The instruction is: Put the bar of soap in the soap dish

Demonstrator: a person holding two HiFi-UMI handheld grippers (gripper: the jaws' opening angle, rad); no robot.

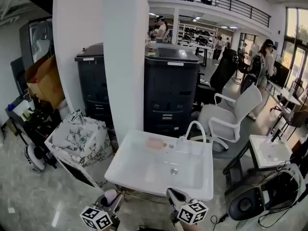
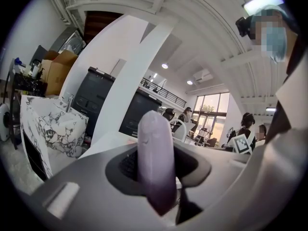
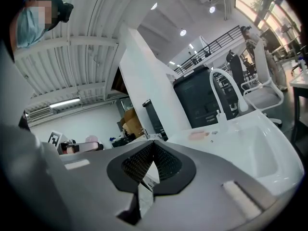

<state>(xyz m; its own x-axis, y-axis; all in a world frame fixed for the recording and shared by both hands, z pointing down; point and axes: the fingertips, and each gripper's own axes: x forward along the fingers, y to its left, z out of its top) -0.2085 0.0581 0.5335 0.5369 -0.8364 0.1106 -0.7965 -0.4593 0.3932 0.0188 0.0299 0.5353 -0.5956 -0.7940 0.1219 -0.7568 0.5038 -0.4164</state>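
Lilac soap bar (image 2: 155, 158), white sink (image 1: 139, 170)

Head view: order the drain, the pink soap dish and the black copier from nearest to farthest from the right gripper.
1. The drain, in the white sink just ahead of the right gripper.
2. The pink soap dish, on the sink's back ledge, toward the left.
3. The black copier, standing behind the sink.

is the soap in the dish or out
Out. The pale purple oval soap bar stands clamped in the left gripper's jaws, away from the pink soap dish on the white sink's rim.
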